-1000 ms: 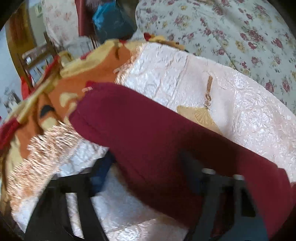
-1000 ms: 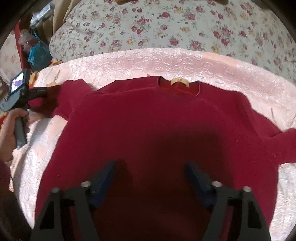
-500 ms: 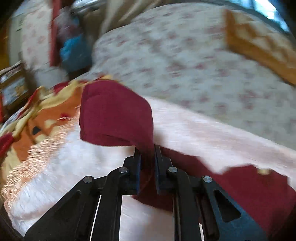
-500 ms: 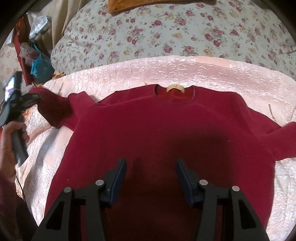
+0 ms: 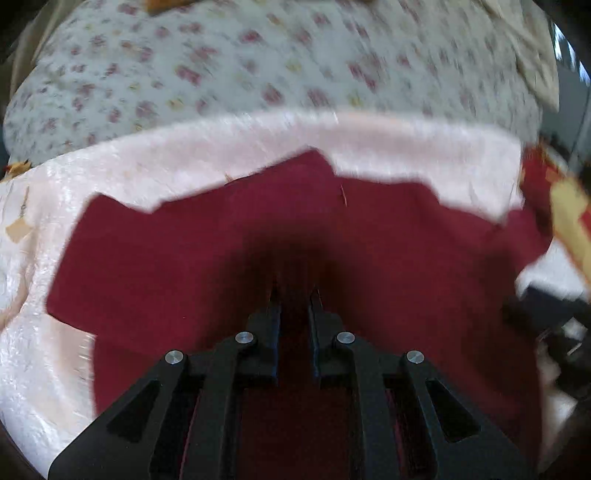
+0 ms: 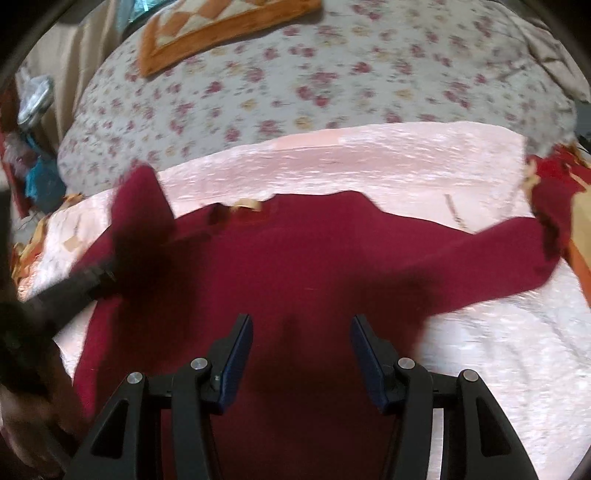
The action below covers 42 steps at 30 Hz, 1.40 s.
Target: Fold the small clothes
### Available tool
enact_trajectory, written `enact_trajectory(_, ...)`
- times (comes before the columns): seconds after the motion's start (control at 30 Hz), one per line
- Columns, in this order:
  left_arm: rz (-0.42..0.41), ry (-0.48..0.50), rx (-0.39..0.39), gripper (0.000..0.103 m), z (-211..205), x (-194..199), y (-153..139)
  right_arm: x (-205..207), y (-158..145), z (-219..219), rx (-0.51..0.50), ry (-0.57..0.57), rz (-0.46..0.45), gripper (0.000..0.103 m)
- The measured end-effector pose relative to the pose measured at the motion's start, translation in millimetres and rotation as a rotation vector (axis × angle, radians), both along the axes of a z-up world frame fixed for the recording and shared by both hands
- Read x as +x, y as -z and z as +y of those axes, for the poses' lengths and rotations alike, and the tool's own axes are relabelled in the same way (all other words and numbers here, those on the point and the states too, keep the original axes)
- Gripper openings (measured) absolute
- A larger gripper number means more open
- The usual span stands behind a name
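A dark red sweater [image 6: 314,258] lies face up on a pale pink bedspread [image 6: 369,162], its tan collar label [image 6: 247,204] at the far side. My left gripper [image 5: 295,295] is shut on the sweater's left sleeve [image 6: 140,206]. In the right wrist view that sleeve stands lifted above the sweater's left shoulder, with the left gripper [image 6: 107,273] below it. My right gripper [image 6: 301,332] hovers open over the lower body of the sweater with nothing between its fingers. The right sleeve [image 6: 498,251] lies stretched out flat to the right.
A floral quilt [image 6: 295,74] covers the bed behind the bedspread, with an orange patterned cushion [image 6: 221,26] on it. A red, orange and yellow blanket [image 6: 561,192] lies at the right edge. A person's hand [image 6: 29,406] holds the left gripper at lower left.
The left gripper shut on the left sleeve, lifted it and swung it inward over the sweater's body. The right gripper drifted rightward over the sweater and narrowed slightly.
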State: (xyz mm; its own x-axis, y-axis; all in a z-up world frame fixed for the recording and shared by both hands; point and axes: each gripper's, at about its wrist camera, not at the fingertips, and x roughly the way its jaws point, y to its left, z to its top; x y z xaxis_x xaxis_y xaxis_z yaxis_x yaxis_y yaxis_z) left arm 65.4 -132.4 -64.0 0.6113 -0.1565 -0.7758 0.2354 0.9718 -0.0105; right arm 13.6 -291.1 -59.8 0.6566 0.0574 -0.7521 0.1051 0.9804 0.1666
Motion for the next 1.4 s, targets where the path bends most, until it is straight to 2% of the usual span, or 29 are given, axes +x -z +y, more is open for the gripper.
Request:
enact_trajectory(0.07,0.009,0.026,0.023,0.015,-1.1,-7.9,5.6,-0.3,4.0,-8.4,0.006,0.006,0.023,0.053)
enact_trajectory(0.13,0.019,0.074,0.000,0.024,6.8,-14.5,-3.4,1.0,6.9,-14.1,0.039,0.000,0.035,0.053)
enact_trajectory(0.2,0.028,0.106,-0.032,0.042,19.0,-20.7,-13.8,4.8,8.5,-13.0,0.056,-0.013,0.040,0.054)
enact_trajectory(0.3,-0.051,0.089,0.002,0.061,45.6,-35.7,-35.1,17.3,7.0,-4.6,0.099,-0.053,0.041,0.055)
enact_trajectory(0.37,-0.091,0.053,0.033,0.061,66.4,-40.2,-41.5,26.6,6.4,4.6,0.129,-0.084,0.042,0.057)
enact_trajectory(0.43,-0.114,-0.009,0.076,0.061,91.1,-39.2,-41.9,36.8,6.8,15.3,0.138,-0.114,0.045,0.066)
enact_trajectory(0.47,-0.116,-0.046,0.103,0.061,101.9,-35.7,-39.3,44.8,8.2,22.9,0.131,-0.133,0.048,0.067)
enact_trajectory(0.53,-0.100,-0.128,0.143,0.061,126.9,-27.9,-30.5,57.6,13.1,32.8,0.109,-0.148,0.072,0.067)
enact_trajectory(0.7,-0.050,-0.278,0.153,0.061,171.7,-9.2,-7.2,77.4,31.2,37.9,0.067,-0.111,0.138,0.067)
enact_trajectory(0.77,-0.017,-0.312,0.155,0.061,181.4,-1.4,3.0,83.9,40.0,42.1,0.036,-0.126,0.153,0.061)
enact_trajectory(0.8,-0.005,-0.326,0.150,0.061,184.4,0.6,6.6,84.9,40.3,45.0,-0.003,-0.131,0.137,0.042)
enact_trajectory(0.83,0.004,-0.338,0.141,0.061,187.1,2.5,9.6,85.3,39.1,45.3,-0.018,-0.137,0.120,0.019)
enact_trajectory(0.9,0.015,-0.350,0.125,0.061,190.1,5.4,13.0,86.1,30.4,43.4,0.005,-0.158,0.096,0.008)
enact_trajectory(1.07,0.017,-0.364,0.107,0.061,193.5,10.7,14.8,78.4,-16.0,17.8,-0.035,-0.106,-0.056,0.006)
enact_trajectory(1.17,0.024,-0.367,0.104,0.061,192.3,13.2,17.0,78.8,-30.6,-2.8,-0.091,-0.025,-0.088,0.004)
enact_trajectory(1.33,0.024,-0.376,0.087,0.061,192.9,14.4,18.2,91.1,-20.4,-23.4,-0.119,0.046,-0.045,0.004)
enact_trajectory(1.4,0.017,-0.374,0.076,0.061,195.5,13.7,16.4,94.3,-13.6,-21.5,-0.048,-0.013,-0.028,0.004)
